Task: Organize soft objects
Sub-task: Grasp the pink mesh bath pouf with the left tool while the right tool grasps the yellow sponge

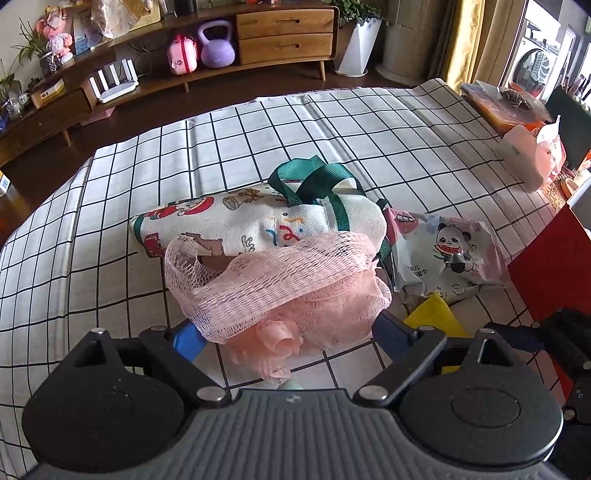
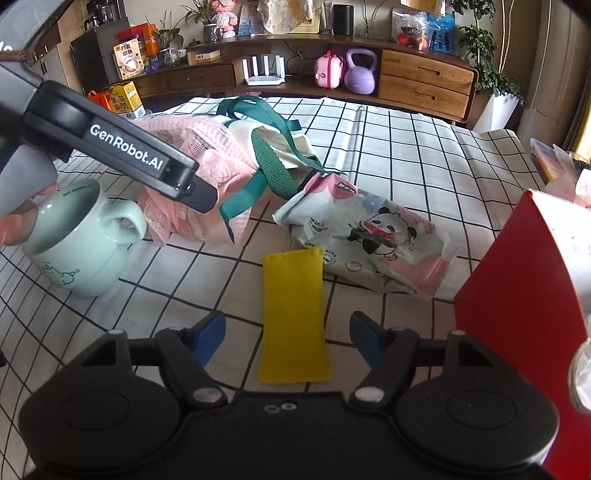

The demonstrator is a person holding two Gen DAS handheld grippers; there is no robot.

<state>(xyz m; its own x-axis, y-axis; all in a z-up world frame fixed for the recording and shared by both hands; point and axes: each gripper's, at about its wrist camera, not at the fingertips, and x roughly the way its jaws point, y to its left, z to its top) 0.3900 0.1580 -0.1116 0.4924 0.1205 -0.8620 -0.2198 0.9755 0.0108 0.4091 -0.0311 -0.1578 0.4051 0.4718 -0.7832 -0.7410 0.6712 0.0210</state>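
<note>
A pink mesh bath pouf [image 1: 280,284] sits between the wide-spread fingers of my left gripper [image 1: 288,336], right in front of a printed tote bag with green handles [image 1: 258,218]. The pouf [image 2: 184,210] and tote [image 2: 273,147] also show in the right wrist view, with the left gripper's finger [image 2: 192,188] over the pouf. My right gripper [image 2: 286,336] is open and empty, hovering over a flat yellow cloth [image 2: 293,310]. A panda-print wipes pack [image 2: 365,236] lies beyond it, also in the left wrist view [image 1: 447,254].
A mint green mug [image 2: 81,243] stands at the left on the checked tablecloth [image 2: 406,147]. A red box [image 2: 524,295] stands at the right. A wooden sideboard [image 1: 284,33] with a purple kettlebell [image 1: 218,44] lies beyond the table.
</note>
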